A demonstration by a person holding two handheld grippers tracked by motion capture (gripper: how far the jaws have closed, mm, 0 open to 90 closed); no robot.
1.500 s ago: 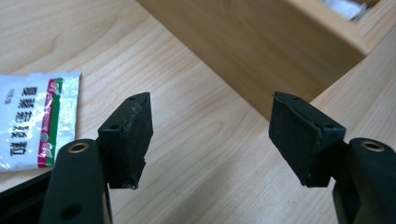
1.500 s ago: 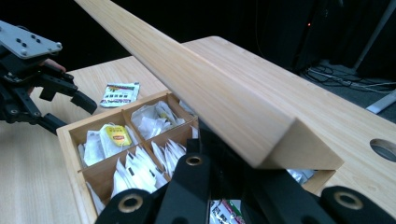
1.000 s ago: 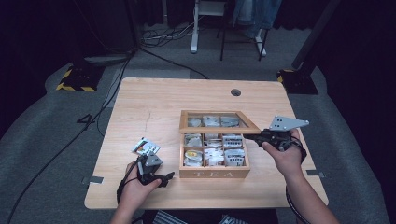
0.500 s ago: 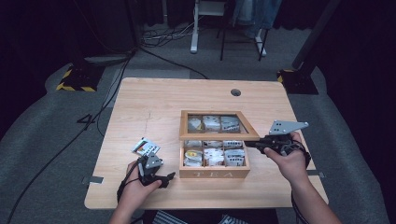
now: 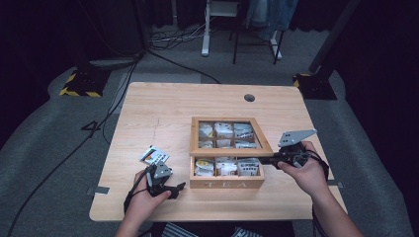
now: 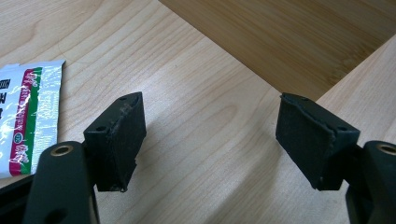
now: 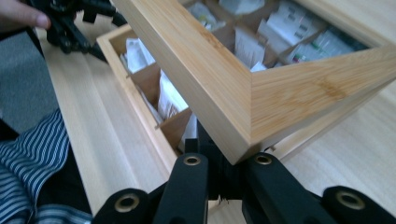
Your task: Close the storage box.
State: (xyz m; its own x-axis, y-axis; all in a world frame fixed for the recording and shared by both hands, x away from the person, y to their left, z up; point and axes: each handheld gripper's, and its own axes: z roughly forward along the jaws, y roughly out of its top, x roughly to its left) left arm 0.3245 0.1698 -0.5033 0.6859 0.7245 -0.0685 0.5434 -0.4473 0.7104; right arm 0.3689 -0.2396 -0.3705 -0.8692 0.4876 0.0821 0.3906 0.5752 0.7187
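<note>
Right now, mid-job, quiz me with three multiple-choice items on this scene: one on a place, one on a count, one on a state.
1. Where does the loose tea packet lie?
A. left of the tea box
B. inside the box
C. on the floor

2. How many tools touch the lid?
A. none
B. one
C. two

3. How is the lid?
A. flat shut
B. partly raised
C. off, lying on the table

A: the packet lies on the table left of the tea box.
B: the right tool pinches its corner; the left tool sits open.
B: the front compartments show beneath it.

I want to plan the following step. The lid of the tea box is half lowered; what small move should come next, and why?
Probably lower the lid onto the tea box: the right gripper pinches its front corner, tilted above the tea bags, while the left gripper rests open on the table.
</note>
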